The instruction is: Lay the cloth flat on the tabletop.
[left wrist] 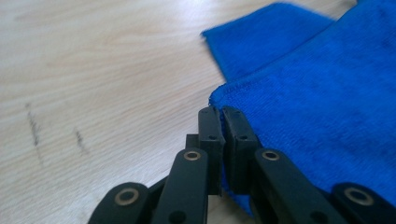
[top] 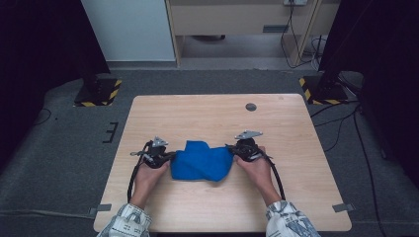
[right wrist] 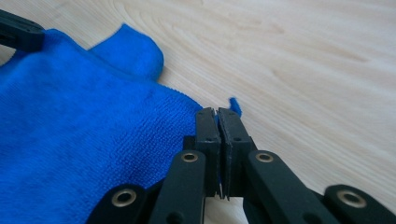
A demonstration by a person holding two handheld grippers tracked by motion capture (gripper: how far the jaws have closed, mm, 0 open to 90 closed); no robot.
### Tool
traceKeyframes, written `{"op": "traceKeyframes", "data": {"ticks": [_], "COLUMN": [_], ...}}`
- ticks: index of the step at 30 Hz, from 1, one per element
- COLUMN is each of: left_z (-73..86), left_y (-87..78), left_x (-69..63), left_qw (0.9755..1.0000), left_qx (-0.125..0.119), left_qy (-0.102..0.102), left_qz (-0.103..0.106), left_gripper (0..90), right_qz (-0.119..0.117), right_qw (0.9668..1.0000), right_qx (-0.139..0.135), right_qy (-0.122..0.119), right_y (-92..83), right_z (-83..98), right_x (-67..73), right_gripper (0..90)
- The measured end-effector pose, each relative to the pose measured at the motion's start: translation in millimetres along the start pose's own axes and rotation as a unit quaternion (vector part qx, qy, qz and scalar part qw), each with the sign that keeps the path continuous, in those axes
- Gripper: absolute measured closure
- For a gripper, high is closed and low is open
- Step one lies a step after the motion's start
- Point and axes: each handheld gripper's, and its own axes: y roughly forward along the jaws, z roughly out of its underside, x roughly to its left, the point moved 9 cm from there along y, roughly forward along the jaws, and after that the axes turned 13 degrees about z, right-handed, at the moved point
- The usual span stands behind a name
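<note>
While both hands rest on the near half of the wooden table (top: 296, 123), a crumpled blue cloth (top: 202, 161) lies between them, stretched across the table from one gripper to the other, so its long axis runs side to side as seen from the high view. A folded flap of the cloth points toward the far edge of the table, and the near edge sags toward the person. The left gripper (top: 170, 156) has its jaws clamped on the cloth's left corner; in the left gripper view (left wrist: 222, 112) the two black jaws meet with blue fabric pinched at and below their tips. The right gripper (top: 231, 149) is likewise clamped on the right corner, and in the right gripper view (right wrist: 217, 112) a small tuft of blue pokes out past the closed jaws. From above, the exact pinch points are hard to make out, since the dark gripper bodies and the hands cover them. The person's patterned sleeves (top: 289, 219) are cut off at the bottom of the high view. How many layers the cloth is folded into cannot be told.
</note>
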Motion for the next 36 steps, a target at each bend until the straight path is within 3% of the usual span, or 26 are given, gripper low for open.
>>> {"op": "traceKeyframes", "data": {"ticks": [7, 12, 14, 16, 19, 20, 21, 23, 24, 25, 27, 29, 32, 36], "left_z": [-18.7, -25.2, -24.4, -16.0, -9.1, -9.1, -4.9, -2.5, 0.3, 0.5, 0.4, 0.7, 1.4, 1.5], "left_y": [-2.7, -4.8, -5.2, -5.9, -8.2, -8.2, -8.7, -8.6, -8.7, -8.7, -8.8, -8.1, -7.9, -7.2], "left_x": [-25.9, -31.6, -28.5, -21.8, -12.8, -12.8, -5.4, -2.2, 1.1, 1.8, 2.5, 3.5, 5.2, 5.2], "left_qw": [0.9987, 0.9981, 0.9986, 0.9996, 0.9999, 0.9999, 0.9999, 0.9999, 0.9999, 0.9999, 0.9999, 0.9999, 0.9998, 0.9998], "left_qx": [-0.041, -0.051, -0.045, -0.018, -0.012, -0.012, -0.005, -0.001, 0.001, 0.0, -0.001, 0.0, 0.002, 0.002], "left_qy": [0.017, 0.028, 0.027, 0.021, 0.009, 0.009, 0.006, 0.003, -0.002, -0.004, -0.004, -0.006, -0.006, -0.007], "left_qz": [0.027, 0.018, 0.007, -0.003, -0.008, -0.008, -0.013, -0.016, -0.014, -0.014, -0.015, -0.016, -0.02, -0.021], "left_gripper": [86.3, 86.4, 86.5, 86.5, 86.5, 86.5, 86.5, 86.4, 86.4, 86.3, 86.2, 86.1, 86.0, 85.9], "right_qz": [0.031, 0.058, 0.063, 0.06, 0.045, 0.045, 0.04, 0.035, 0.038, 0.038, 0.039, 0.048, 0.068, 0.08], "right_qw": [0.9993, 0.9978, 0.9972, 0.9974, 0.998, 0.998, 0.998, 0.9982, 0.9985, 0.9988, 0.9989, 0.9985, 0.9975, 0.9968], "right_qx": [-0.021, -0.018, -0.008, 0.005, 0.014, 0.014, 0.02, 0.021, 0.015, 0.008, 0.0, -0.011, -0.014, -0.001], "right_qy": [-0.004, -0.027, -0.039, -0.04, -0.042, -0.042, -0.045, -0.044, -0.037, -0.03, -0.026, -0.023, -0.015, 0.0], "right_y": [-42.5, -61.2, -54.5, -39.6, -16.4, -16.4, -2.8, 2.0, 4.8, 3.5, 1.0, -5.0, -13.3, -12.5], "right_z": [-8.0, -5.5, -2.9, -0.5, -0.2, -0.2, -0.1, -0.6, -4.5, -7.9, -11.4, -17.0, -19.7, -13.7], "right_x": [-19.0, -21.2, -15.4, -10.1, 2.8, 2.8, 10.3, 13.2, 14.5, 14.1, 12.2, 6.0, -13.9, -35.0], "right_gripper": [88.2, 88.1, 88.1, 88.0, 87.0, 87.0, 81.7, 77.7, 66.9, 62.3, 57.8, 47.2, 34.6, 41.7]}}
